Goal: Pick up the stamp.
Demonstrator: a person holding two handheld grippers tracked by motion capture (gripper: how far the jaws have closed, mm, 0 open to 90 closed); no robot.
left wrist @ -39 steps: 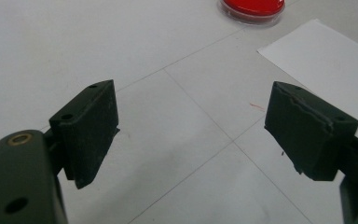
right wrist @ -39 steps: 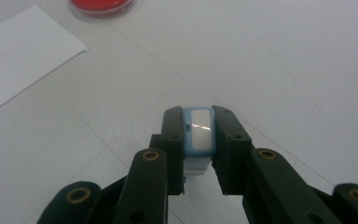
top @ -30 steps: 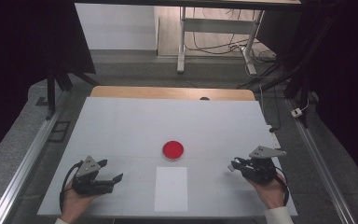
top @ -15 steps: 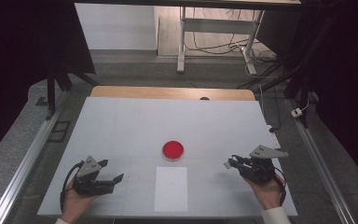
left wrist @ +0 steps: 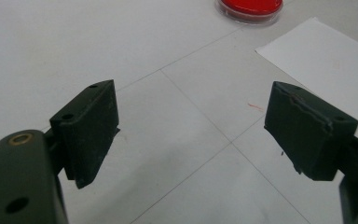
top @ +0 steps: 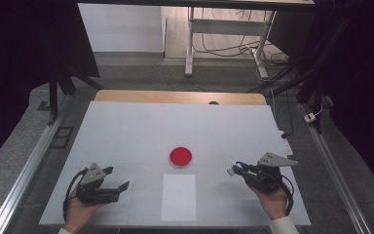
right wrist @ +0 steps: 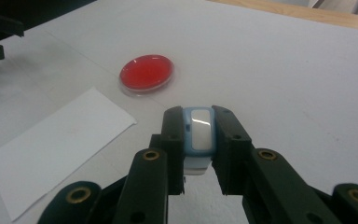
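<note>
White tabletop, round red petri dish mid-table beside a white paper sheet. Right gripper clamps a small pale-blue plastic block near the dish; left gripper gapes wide, holding nothing.

One red dish — one paper sheet

1. I hold a small pale-blue block with a white, glossy face in my right claw. It stands upright between the two jaws, which press on its left and right sides, and it is lifted a little above the table.
2. I see a round red dish with a clear rim, lying flat near the table's middle, ahead of the block.
3. I see a white paper sheet, flat, just beside the dish on my near side.
</note>
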